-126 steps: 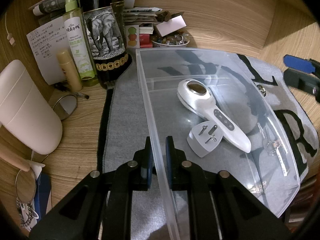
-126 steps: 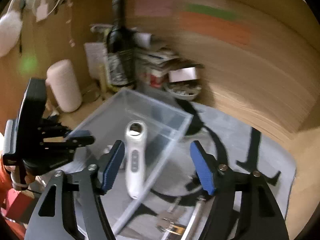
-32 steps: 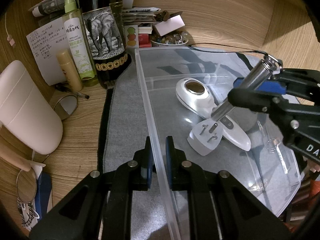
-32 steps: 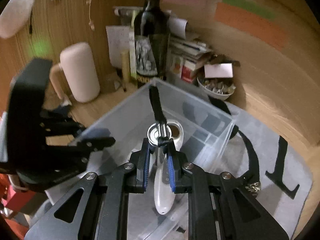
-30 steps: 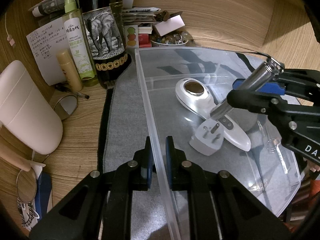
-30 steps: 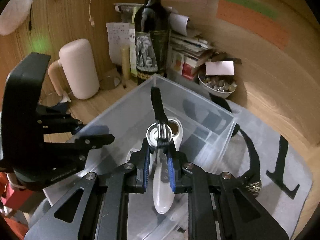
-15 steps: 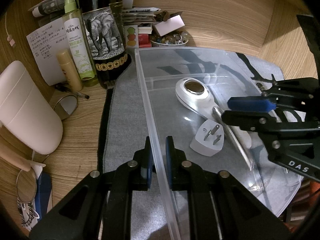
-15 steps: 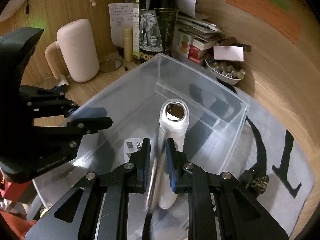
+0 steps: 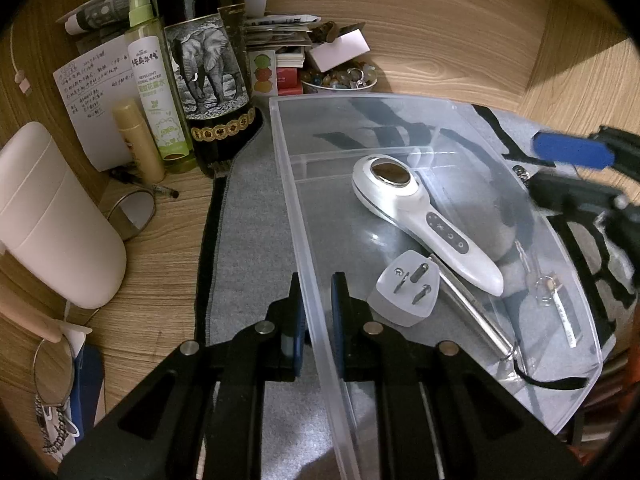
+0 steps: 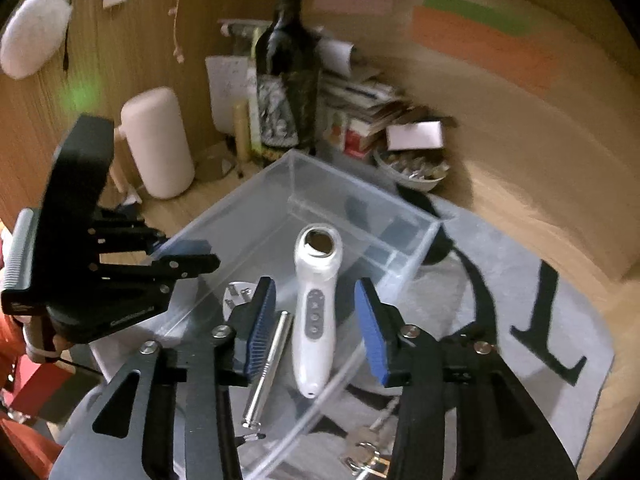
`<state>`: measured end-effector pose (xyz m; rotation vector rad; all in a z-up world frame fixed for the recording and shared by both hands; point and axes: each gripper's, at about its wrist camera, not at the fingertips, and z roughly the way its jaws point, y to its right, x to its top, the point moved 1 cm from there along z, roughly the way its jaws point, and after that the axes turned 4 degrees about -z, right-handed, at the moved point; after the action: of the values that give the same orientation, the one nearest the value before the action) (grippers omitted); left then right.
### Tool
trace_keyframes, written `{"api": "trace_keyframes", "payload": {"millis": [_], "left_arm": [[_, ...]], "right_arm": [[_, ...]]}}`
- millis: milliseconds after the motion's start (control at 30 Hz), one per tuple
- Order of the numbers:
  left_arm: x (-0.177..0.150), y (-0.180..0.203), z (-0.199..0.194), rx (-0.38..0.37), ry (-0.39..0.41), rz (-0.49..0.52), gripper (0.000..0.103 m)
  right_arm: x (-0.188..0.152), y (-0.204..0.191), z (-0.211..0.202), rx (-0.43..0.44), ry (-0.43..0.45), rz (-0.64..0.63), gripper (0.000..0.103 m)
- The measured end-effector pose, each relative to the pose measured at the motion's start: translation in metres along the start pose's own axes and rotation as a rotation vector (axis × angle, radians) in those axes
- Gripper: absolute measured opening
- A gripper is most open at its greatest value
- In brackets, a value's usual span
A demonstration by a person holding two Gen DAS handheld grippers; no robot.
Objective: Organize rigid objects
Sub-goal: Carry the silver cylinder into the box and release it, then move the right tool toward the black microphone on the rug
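A clear plastic bin [image 9: 292,200] [image 10: 340,196] sits on a grey mat. Inside lie a white handheld device [image 9: 424,220] [image 10: 316,312], a white plug adapter [image 9: 404,292] [image 10: 238,294] and a silver metal rod [image 9: 472,312] [image 10: 268,368] with a black strap. My left gripper [image 9: 316,312] is shut on the bin's near wall. My right gripper [image 10: 316,320] hangs above the bin, its jaws opening, with nothing pressed between the blue pads; the rod lies below it on the bin floor. The right gripper [image 9: 576,168] also shows at the right edge of the left wrist view.
A dark wine bottle [image 9: 204,64] [image 10: 286,80], a green spray bottle [image 9: 154,92], a small cream tube [image 9: 138,140], a white jug [image 9: 52,216] [image 10: 158,140], papers and a bowl of beads [image 9: 340,78] crowd the back. Keys [image 10: 362,454] lie on the mat beside the bin.
The right gripper lowered the silver rod into the bin, let go of it and drew back to the right with its jaws parting. The left gripper kept its hold on the bin wall.
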<state>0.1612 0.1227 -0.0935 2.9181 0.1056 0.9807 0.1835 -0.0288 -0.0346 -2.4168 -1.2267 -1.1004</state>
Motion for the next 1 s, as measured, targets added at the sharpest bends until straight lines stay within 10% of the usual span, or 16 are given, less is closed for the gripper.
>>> {"api": "trace_keyframes", "payload": {"millis": [333,767,1000], "left_arm": [[0.0,0.0,0.0,0.0,0.001,0.0,0.011],[0.0,0.0,0.0,0.0,0.001,0.001,0.011],[0.0,0.0,0.0,0.001,0.001,0.001,0.011]], "right_arm": [[-0.011,0.06,-0.026,-0.125,0.027,0.109,0.046],[-0.064,0.11,0.027,-0.159,-0.157,0.266,0.046],[-0.071,0.116,0.04,-0.178,-0.16,0.278,0.07]]}}
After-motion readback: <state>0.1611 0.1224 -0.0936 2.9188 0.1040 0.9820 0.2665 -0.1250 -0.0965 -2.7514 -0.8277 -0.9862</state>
